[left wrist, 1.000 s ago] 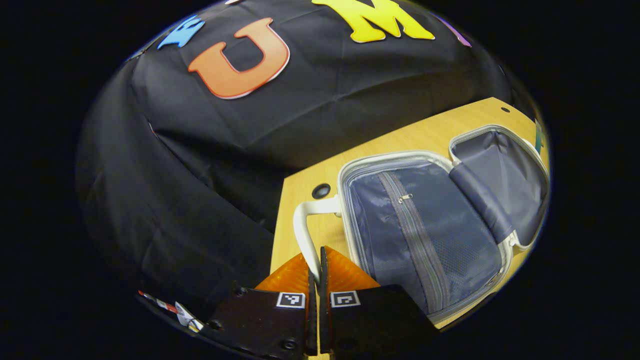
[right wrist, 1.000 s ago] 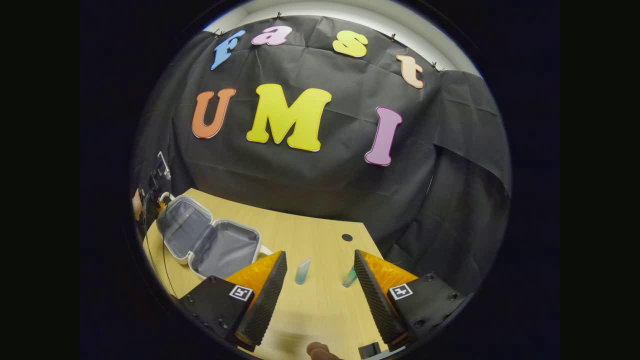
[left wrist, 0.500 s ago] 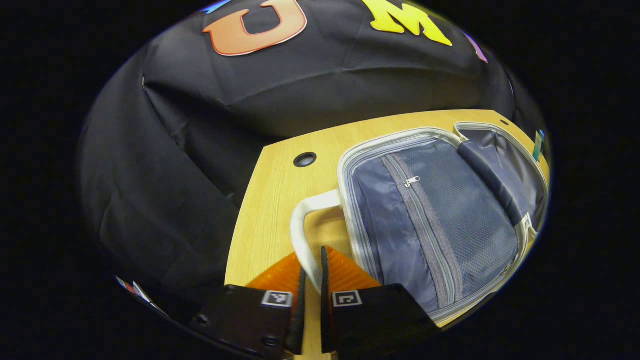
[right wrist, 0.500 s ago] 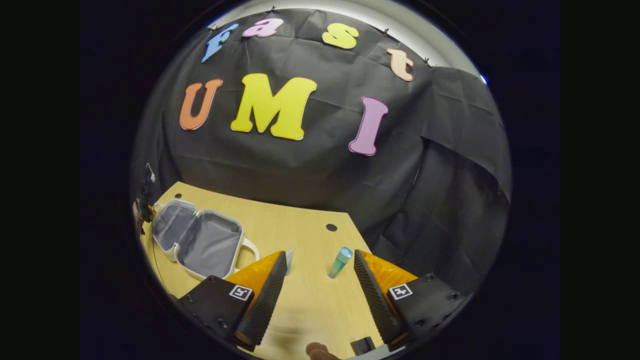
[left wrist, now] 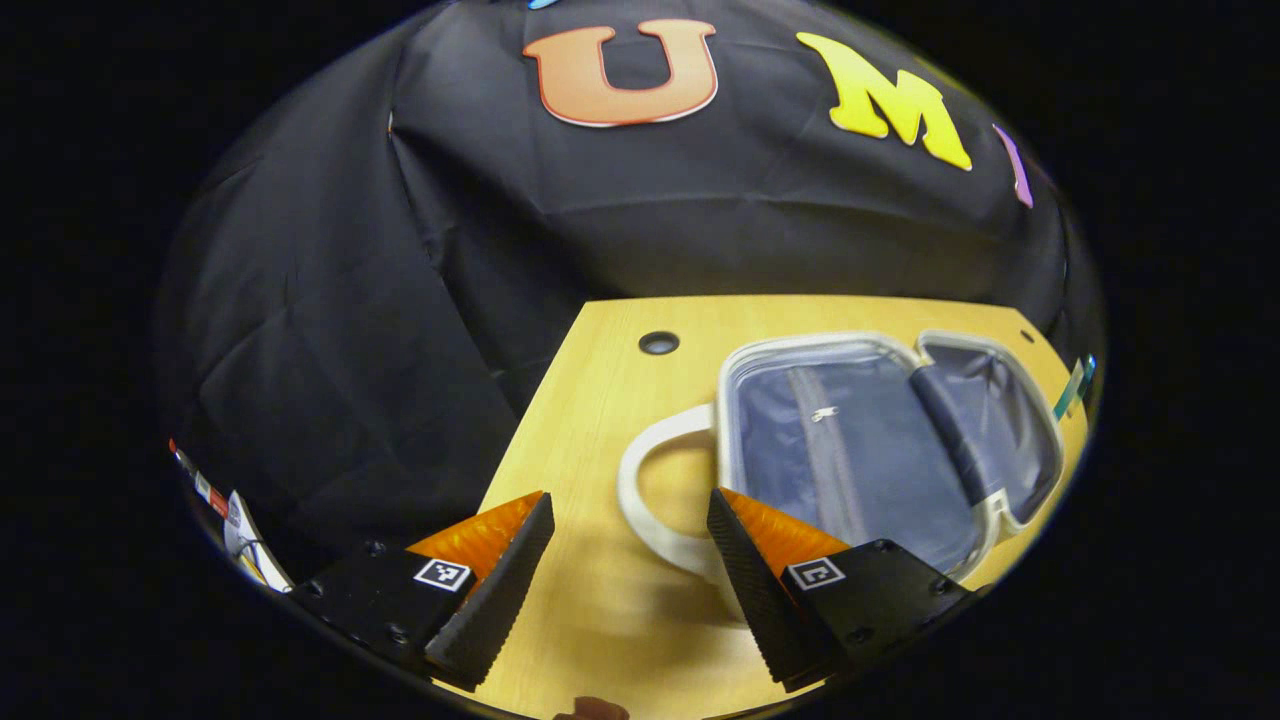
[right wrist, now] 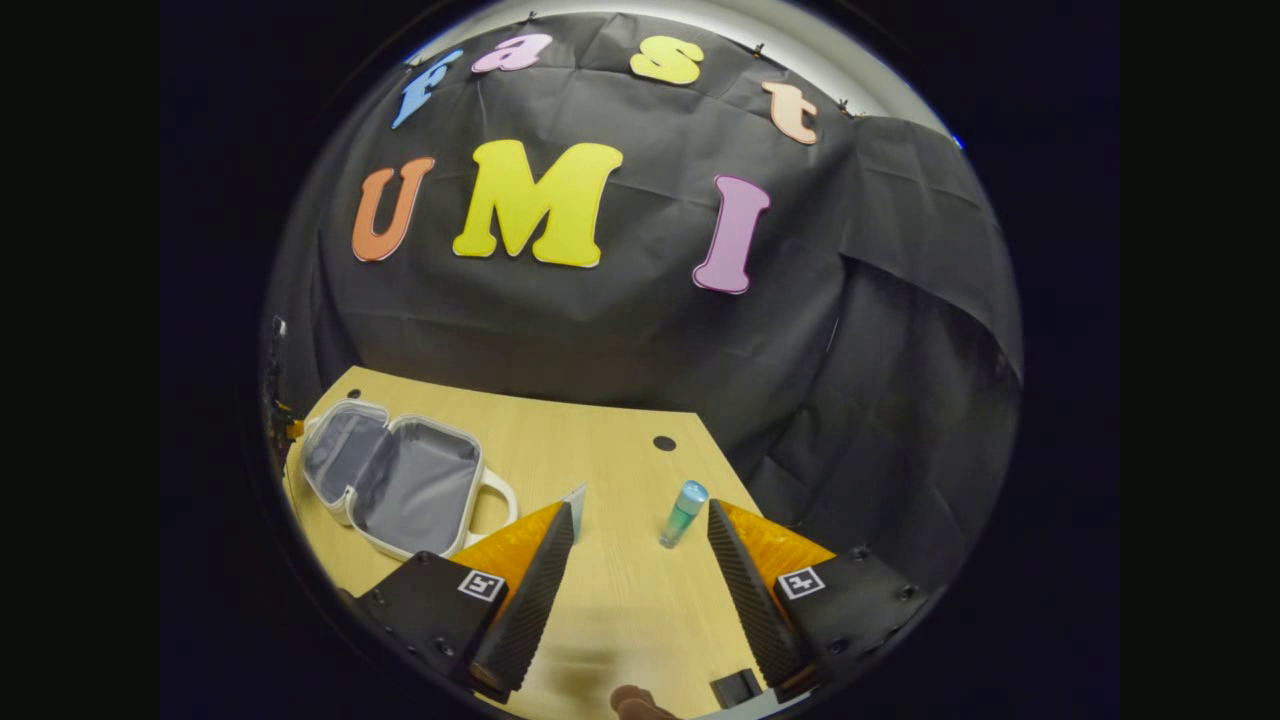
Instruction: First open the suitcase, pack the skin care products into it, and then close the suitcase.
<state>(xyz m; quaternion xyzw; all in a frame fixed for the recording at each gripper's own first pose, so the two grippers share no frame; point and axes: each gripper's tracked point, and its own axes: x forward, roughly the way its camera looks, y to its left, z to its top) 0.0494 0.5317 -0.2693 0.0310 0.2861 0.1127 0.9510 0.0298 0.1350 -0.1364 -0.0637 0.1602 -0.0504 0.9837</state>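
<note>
Suitcase (left wrist: pixel 880 450) lies open flat on the worktop (left wrist: pixel 590 400), both halves lining-up, white handle (left wrist: pixel 650 500) looping toward the left gripper (left wrist: pixel 630 570). Left jaws are apart w/ nothing between them; the handle sits just ahead, its curve near the right-hand finger, no grip on it. So opening looks done, packing is next.

Right gripper (right wrist: pixel 640 580) hovers over the worktop w/ jaws wide apart, also empty. A teal bottle (right wrist: pixel 684 512) lies just ahead, nearer the right-hand finger. A pale tube (right wrist: pixel 576 498) peeks out behind the left-hand finger's tip, mostly hidden.

To do the pick well: centre the jaws over the bottle's body, not the cap, line the fingers across its short axis, come down low so it can't roll away, then close gently. In the right gripper view the suitcase (right wrist: pixel 400 480) is off to the left, well apart from the bottle, so carry it across and drop into the deeper half.
</note>
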